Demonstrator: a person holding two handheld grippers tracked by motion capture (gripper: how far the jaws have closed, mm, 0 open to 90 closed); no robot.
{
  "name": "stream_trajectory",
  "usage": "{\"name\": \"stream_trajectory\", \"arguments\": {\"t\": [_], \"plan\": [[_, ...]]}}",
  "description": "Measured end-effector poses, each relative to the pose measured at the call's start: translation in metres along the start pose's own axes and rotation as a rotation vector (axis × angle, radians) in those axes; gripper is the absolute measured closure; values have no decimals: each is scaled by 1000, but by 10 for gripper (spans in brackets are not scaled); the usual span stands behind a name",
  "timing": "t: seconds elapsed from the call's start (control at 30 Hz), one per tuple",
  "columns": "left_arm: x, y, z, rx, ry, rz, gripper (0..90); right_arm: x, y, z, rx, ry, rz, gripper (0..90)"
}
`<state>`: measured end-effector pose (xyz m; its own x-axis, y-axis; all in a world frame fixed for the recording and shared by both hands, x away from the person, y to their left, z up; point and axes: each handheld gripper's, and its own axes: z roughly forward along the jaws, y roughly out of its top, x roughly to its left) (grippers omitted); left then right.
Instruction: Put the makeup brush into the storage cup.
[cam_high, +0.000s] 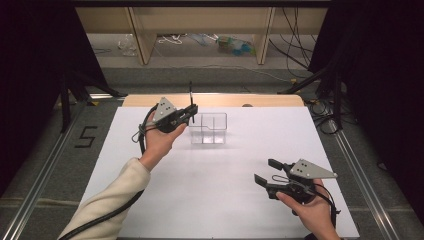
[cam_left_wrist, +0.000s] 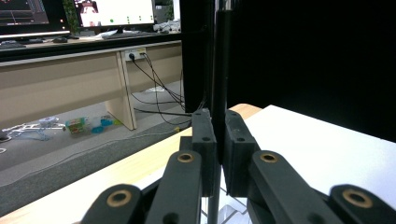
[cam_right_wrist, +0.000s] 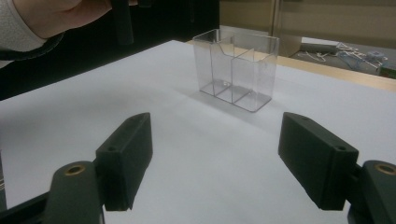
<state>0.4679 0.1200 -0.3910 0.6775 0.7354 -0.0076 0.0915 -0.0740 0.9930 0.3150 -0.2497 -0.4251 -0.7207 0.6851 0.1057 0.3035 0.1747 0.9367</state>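
The pen (cam_high: 190, 98) stands upright, pinched tight in our left hand-held gripper (cam_high: 192, 113), just above the left edge of the clear box (cam_high: 208, 128) on the white bench (cam_high: 210, 190). We think it could hit the thin wall and tip the light box, or slip and drop outside. Our right hand-held gripper (cam_high: 264, 172) has its jaws wide apart, holding nothing, well away near us.

On the table (cam_high: 210, 200), the divided container (cam_high: 208, 128) stands toward the far edge, the left gripper (cam_high: 189, 114) with its upright pen (cam_high: 190, 95) just left of it, the right gripper (cam_high: 267, 171) well apart at the near right.
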Motion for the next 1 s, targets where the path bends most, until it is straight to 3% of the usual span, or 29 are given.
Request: {"name": "stream_trajectory", "arguments": {"t": [1.0], "plan": [[7, -5, 12, 13, 11, 1, 848, 0, 0, 0, 7, 0, 8, 272]]}}
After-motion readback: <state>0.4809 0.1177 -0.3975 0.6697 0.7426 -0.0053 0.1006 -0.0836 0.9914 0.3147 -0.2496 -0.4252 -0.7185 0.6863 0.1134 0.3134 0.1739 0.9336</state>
